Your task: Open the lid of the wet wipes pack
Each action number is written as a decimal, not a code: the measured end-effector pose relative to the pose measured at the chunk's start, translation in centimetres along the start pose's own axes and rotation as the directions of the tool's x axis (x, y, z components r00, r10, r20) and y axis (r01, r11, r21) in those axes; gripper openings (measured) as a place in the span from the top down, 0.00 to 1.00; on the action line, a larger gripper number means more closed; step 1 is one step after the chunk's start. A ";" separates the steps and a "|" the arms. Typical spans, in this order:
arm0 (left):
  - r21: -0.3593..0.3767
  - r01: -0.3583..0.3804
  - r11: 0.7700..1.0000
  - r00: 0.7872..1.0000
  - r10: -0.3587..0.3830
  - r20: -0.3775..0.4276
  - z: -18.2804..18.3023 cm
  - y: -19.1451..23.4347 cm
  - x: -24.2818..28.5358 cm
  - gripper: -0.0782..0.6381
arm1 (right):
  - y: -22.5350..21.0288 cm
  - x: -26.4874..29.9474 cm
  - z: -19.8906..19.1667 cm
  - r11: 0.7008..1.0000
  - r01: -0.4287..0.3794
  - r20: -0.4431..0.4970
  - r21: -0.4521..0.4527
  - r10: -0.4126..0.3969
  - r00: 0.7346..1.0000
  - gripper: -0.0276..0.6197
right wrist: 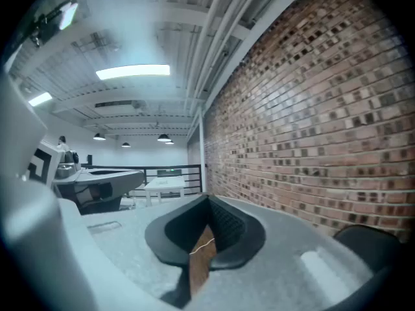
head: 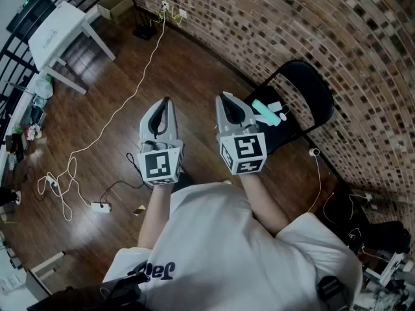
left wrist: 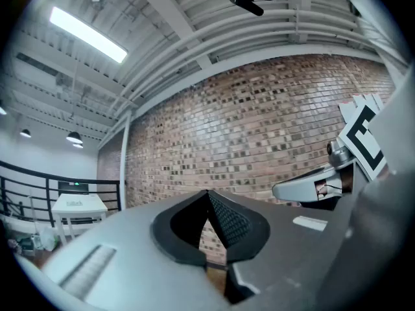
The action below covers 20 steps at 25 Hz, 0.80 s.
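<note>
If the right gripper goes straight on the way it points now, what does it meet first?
Probably the brick wall; depth is unclear. The black chair stands right of that line.

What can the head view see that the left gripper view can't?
Only the head view shows the black chair with the wipes pack on its seat, and the person's white shirt. Only the left gripper view shows the ceiling light. Both show the brick wall, the white table and the right tool.
</note>
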State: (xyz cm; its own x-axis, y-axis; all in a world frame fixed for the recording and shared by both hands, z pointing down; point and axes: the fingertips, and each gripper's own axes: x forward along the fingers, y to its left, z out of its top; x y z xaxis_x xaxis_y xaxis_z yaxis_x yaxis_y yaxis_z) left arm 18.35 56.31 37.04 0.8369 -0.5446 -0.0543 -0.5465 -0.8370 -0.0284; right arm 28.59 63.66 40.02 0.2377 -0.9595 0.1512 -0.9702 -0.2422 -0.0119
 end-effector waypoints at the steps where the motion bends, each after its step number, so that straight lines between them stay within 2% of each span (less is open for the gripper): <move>1: -0.012 -0.020 1.000 0.999 0.020 0.036 0.6 2.3 -0.2 0.87 | 2.0 1.8 0.5 0.999 -0.042 -0.002 -0.011 0.042 0.999 0.97; 4: -0.006 -0.077 0.997 0.993 0.077 0.093 1.6 9.3 -0.6 0.87 | 7.8 6.6 1.8 0.991 -0.130 -0.006 -0.038 0.130 0.991 0.97; 7: 0.029 -0.134 0.991 0.989 0.132 0.069 1.1 15.8 -0.9 0.87 | 12.7 11.1 2.7 0.983 -0.172 -0.005 -0.061 0.172 0.985 0.97; 10: 0.011 -0.238 0.971 0.971 0.238 0.033 0.7 22.8 -2.3 0.87 | 18.3 15.9 3.4 0.961 -0.262 -0.014 -0.083 0.262 0.965 0.97; 13: 0.010 -0.347 0.938 0.938 0.347 0.018 0.7 29.4 -4.4 0.87 | 24.2 20.2 3.7 0.927 -0.363 -0.026 -0.094 0.362 0.932 0.97; 17: 0.013 -0.457 0.889 0.889 0.457 0.007 0.0 36.6 -7.8 0.87 | 31.4 23.9 3.7 0.878 -0.465 -0.048 -0.114 0.463 0.885 0.97; 20: -0.001 -0.543 0.839 0.839 0.543 -0.021 -0.9 41.3 -10.3 0.87 | 36.3 25.8 3.8 0.828 -0.546 -0.060 -0.127 0.543 0.837 0.97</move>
State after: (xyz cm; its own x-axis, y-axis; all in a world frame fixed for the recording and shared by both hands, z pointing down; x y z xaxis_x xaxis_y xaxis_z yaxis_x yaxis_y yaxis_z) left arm -12.80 27.28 37.32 0.4061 -0.9129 -0.0405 -0.9135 -0.4067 0.0065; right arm -0.32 29.59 39.72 -0.3309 -0.9265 0.1792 -0.9392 0.3418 0.0330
